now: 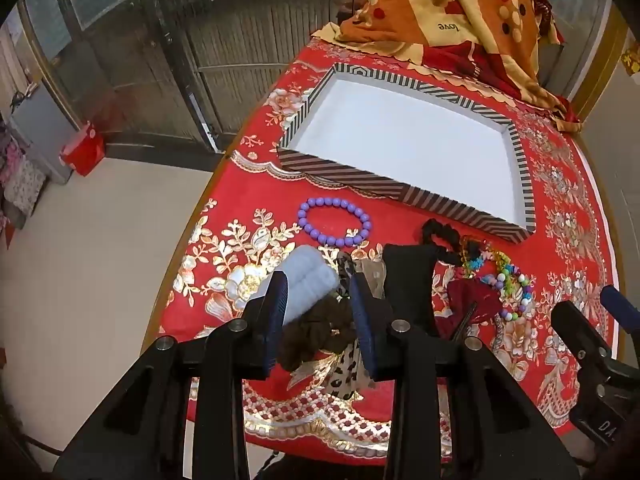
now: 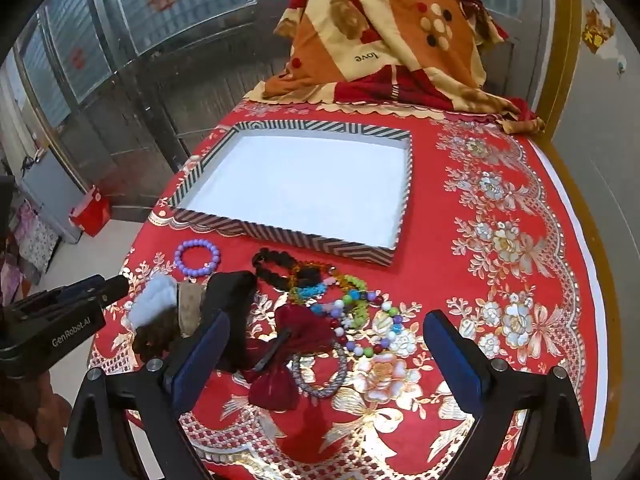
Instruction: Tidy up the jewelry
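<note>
The left black tongs with blue pads stand part-open, jaws parallel. The right black tongs gape wide, well apart to their right.

Ahead of your grippers, the red floral table carries 1 striped tray, a purple bracelet, mixed beads and scrunchies.

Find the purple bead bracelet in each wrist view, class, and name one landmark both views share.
Left wrist: the purple bead bracelet lies centre frame, just in front of the striped tray's near wall.
Right wrist: the bracelet lies left of centre, off the tray's near-left corner.
Shared landmark: the striped tray with its white floor.
</note>
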Motion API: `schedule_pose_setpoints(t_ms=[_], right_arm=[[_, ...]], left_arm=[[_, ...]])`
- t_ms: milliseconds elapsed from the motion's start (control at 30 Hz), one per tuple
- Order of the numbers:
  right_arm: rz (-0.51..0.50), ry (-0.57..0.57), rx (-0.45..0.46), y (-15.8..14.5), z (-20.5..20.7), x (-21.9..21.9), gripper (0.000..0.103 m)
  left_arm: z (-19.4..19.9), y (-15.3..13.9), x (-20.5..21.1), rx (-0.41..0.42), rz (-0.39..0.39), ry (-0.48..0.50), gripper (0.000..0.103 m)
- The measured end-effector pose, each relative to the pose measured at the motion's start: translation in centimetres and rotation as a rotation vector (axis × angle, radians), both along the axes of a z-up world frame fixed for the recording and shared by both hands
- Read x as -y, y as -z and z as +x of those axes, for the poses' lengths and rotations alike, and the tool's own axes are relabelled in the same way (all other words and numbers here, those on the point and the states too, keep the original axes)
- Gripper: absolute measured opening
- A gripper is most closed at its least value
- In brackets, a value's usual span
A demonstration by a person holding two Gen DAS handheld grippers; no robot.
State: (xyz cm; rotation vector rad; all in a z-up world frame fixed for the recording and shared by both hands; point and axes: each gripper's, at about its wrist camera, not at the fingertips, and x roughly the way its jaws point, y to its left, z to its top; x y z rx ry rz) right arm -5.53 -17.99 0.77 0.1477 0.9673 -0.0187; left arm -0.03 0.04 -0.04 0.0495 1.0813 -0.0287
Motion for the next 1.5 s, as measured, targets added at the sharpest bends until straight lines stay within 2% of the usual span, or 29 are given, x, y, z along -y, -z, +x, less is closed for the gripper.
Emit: schedule_pose_setpoints(t_ms=[667,867,1300,1500], right_arm=[[-0.014,-0.032,-0.017,-0.3,0.5,-2.4,0.097],[-0.015,-0.041,-0.016,-0.4,0.5,-2.7,0.097],[-0.019,-0.055,-0.021,-0.5,0.5,-3.2,0.097],[-0.015,-0.059,-0.031,-0.3,0.5,-3.2,0.097]], left_arm=[[-0.5,-0.3,-1.5,-0.019,-0.037,-0.025,0.031],[-0.8,-0.2,-1.3,-0.016,0.024,-0.021,0.031],[-1.0,-0.1,-1.7,0.02,-0.014,-0.029,0.031],[-0.9,0.0,-1.8,-0.003,-0.02,-0.029,0.031]])
